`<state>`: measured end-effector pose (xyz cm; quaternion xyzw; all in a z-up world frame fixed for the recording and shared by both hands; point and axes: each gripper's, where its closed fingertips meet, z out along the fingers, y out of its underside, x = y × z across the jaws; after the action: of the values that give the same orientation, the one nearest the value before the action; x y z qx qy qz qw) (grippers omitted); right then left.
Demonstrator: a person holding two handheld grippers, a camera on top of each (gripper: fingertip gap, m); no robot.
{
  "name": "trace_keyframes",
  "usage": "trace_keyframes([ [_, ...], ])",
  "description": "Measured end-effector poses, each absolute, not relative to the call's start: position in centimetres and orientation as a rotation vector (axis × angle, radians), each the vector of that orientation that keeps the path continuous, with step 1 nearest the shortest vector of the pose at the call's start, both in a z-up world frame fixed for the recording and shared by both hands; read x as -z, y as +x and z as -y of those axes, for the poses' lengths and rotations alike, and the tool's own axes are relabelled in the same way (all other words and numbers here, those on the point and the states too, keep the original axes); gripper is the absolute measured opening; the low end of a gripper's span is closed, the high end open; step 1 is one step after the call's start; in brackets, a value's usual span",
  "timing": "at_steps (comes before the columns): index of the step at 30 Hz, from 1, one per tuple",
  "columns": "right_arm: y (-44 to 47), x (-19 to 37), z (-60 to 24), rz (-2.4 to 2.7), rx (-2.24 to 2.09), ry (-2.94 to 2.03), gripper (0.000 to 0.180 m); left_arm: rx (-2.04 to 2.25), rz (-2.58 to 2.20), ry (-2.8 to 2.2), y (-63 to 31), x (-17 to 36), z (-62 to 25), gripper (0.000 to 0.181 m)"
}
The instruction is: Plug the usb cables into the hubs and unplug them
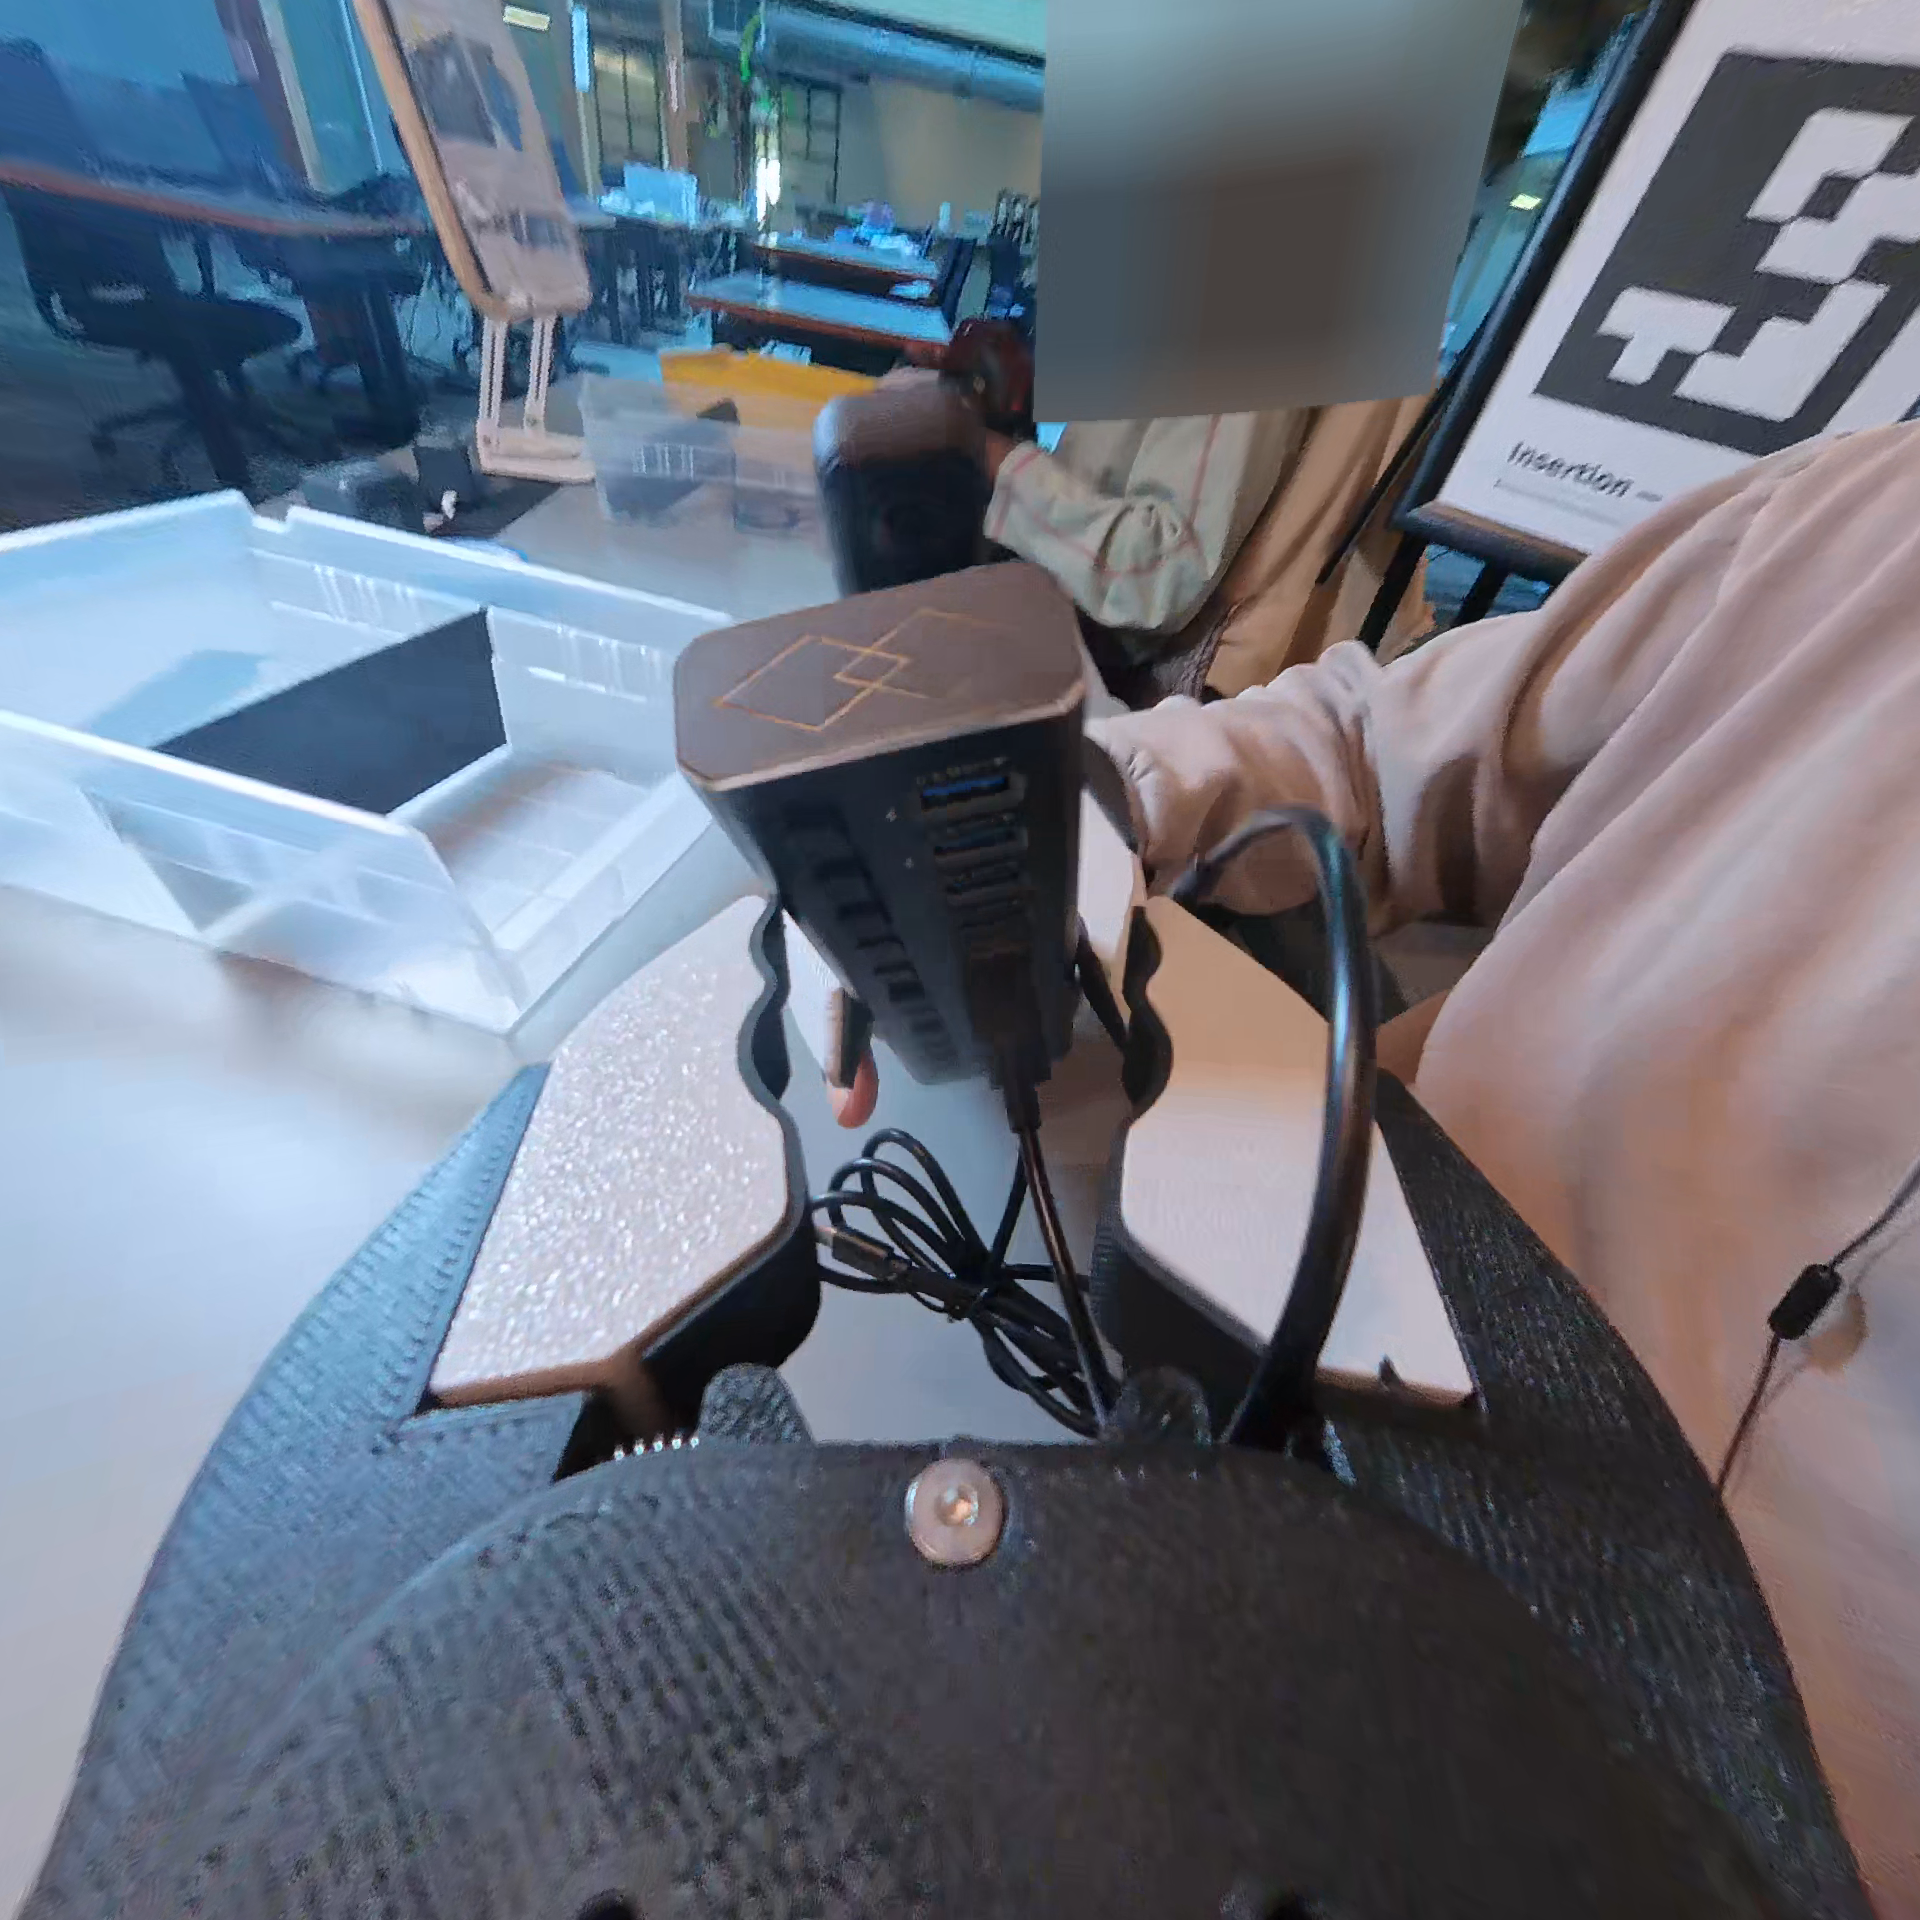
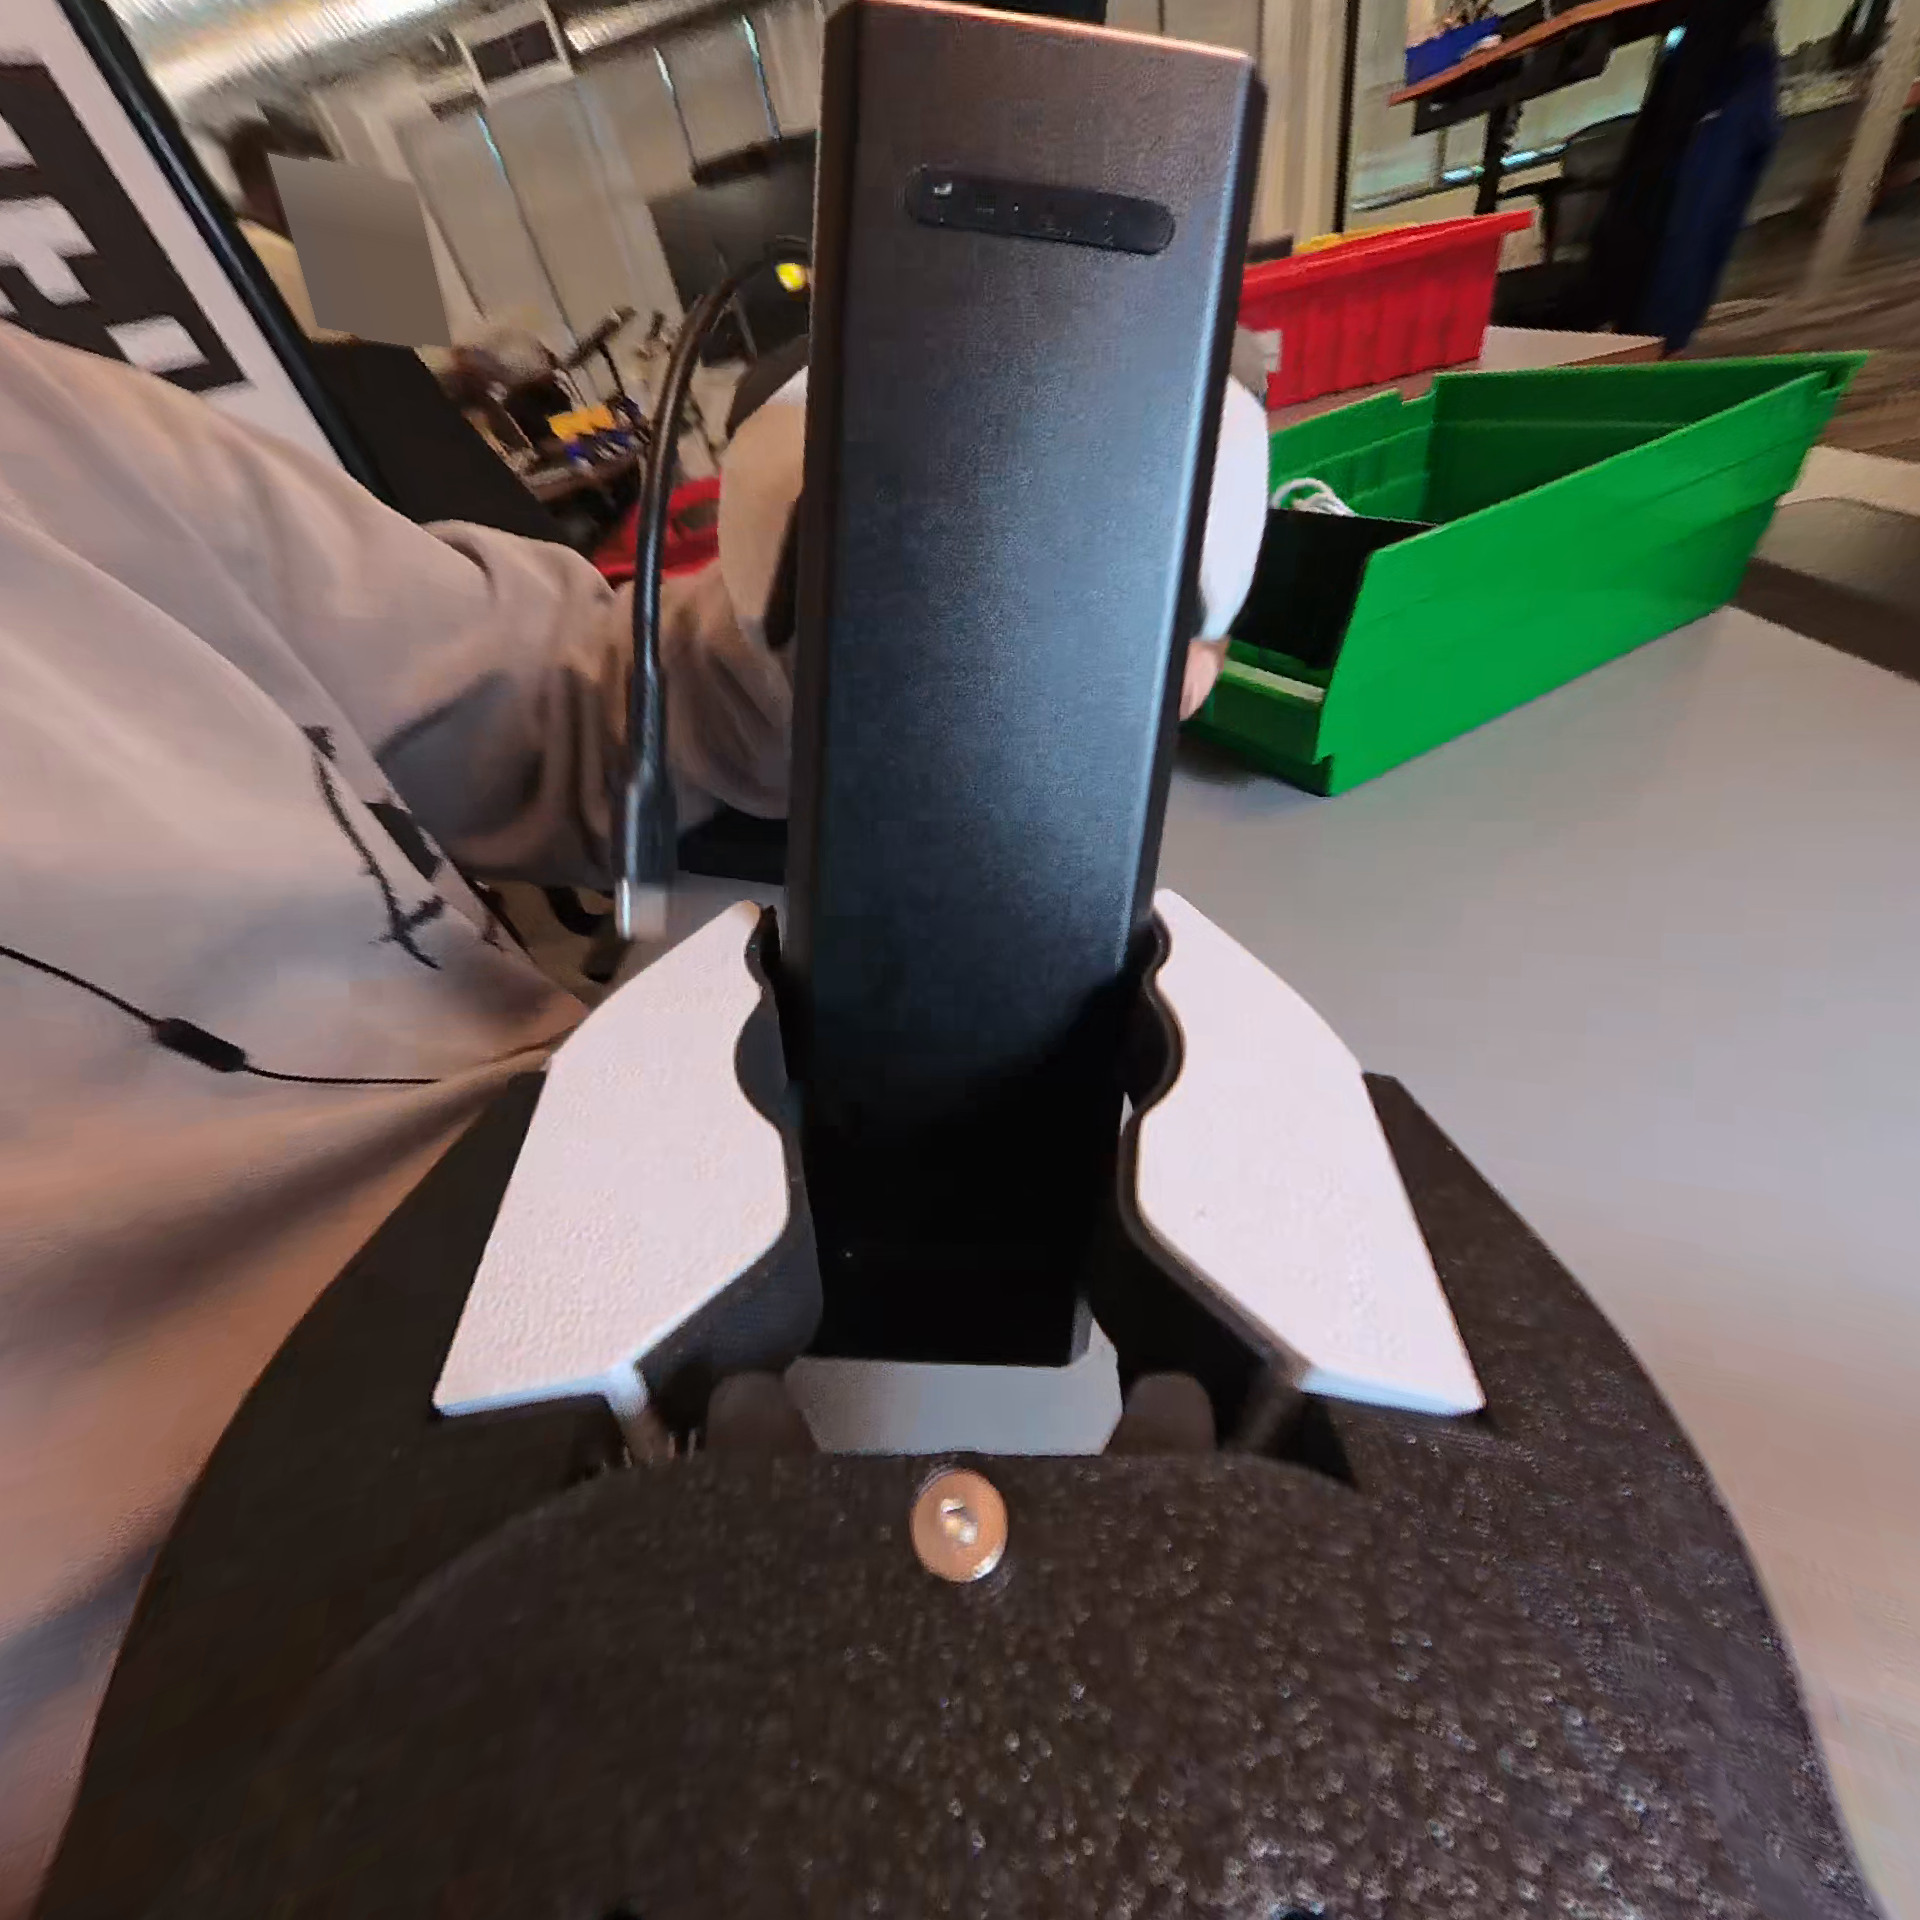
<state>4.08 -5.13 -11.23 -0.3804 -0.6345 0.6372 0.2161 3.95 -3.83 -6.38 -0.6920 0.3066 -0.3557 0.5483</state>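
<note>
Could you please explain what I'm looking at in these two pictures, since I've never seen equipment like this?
A person holds two hand-operated grippers, each with a camera looking forward along its two fingers. In the right wrist view, the right gripper clamps a tall black USB hub. The left wrist view shows the same hub from its port side, standing between the left gripper's fingers; whether they pinch anything is unclear. One black cable is plugged into the hub and a loose coil lies on the pale table. A clear tray sits on one side, a green bin on the other.

hub (image 1: 883, 821) — 1 | cables (image 1: 935, 1247) — 2 | green bin (image 2: 1538, 561) — 1 | clear tray (image 1: 312, 727) — 1
</note>
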Motion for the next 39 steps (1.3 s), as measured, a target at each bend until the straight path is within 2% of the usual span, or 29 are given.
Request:
trace_keyframes([
  [2, 4.4, 10.6, 5.4, 1.725, -1.883, -1.051, 0.063, 0.888, -0.760, -1.586, 3.9, 5.3, 4.8, 0.075],
  [5, 5.3, 9.2, 5.7, 1.681, -2.066, -1.018, 0.063, 0.990, -0.945, -1.468, 3.5, 4.8, 8.1, 0.083],
  [9, 7.0, 7.1, 6.4, 1.636, -2.297, -0.903, 0.063, 1.209, -0.959, -1.317, -0.6, 3.8, 11.1, 0.074],
  [15, 9.8, 4.1, 7.7, 1.610, -2.565, -0.696, 0.064, 1.087, -0.522, -1.389, -7.2, 5.4, 4.5, 0.057],
  [22, 10.3, 5.4, 10.6, 1.766, -2.716, -0.673, 0.064, 1.159, -0.892, -1.252, 6.8, 2.6, 6.5, 0.062],
  [23, 10.0, 5.9, 10.9, 1.786, -2.721, -0.699, 0.064, 1.168, -0.916, -1.235, 8.1, 2.3, 6.8, 0.055],
  [24, 9.8, 6.4, 11.1, 1.807, -2.731, -0.724, 0.064, 1.182, -0.940, -1.210, 9.0, 2.2, 7.3, 0.039],
  [26, 9.9, 6.9, 11.1, 1.821, -2.778, -0.737, 0.063, 1.172, -0.920, -1.234, 9.5, 2.2, 7.2, 0.034],
  [29, 7.4, 7.3, 8.5, 1.671, -2.610, -0.927, 0.060, 1.036, -0.787, -1.332, 7.3, 2.3, 5.5, 0.032],
  [32, 4.9, 8.3, 4.7, 1.566, -2.225, -1.082, 0.055, 0.925, -0.583, -1.434, 3.8, 2.5, 3.3, 0.031],
  [37, 2.8, 12.7, 3.2, 1.739, -1.533, -1.124, 0.055, 0.914, -0.327, -1.498, 0.9, 2.9, 1.4, 0.032],
  [38, 2.5, 12.9, 3.7, 1.738, -1.501, -1.099, 0.039, 0.918, -0.303, -1.499, 0.9, 3.0, 1.3, 0.031],
  [39, 2.5, 13.0, 4.4, 1.754, -1.516, -1.087, 0.039, 0.932, -0.284, -1.493, 1.0, 2.8, 1.3, 0.032],
])
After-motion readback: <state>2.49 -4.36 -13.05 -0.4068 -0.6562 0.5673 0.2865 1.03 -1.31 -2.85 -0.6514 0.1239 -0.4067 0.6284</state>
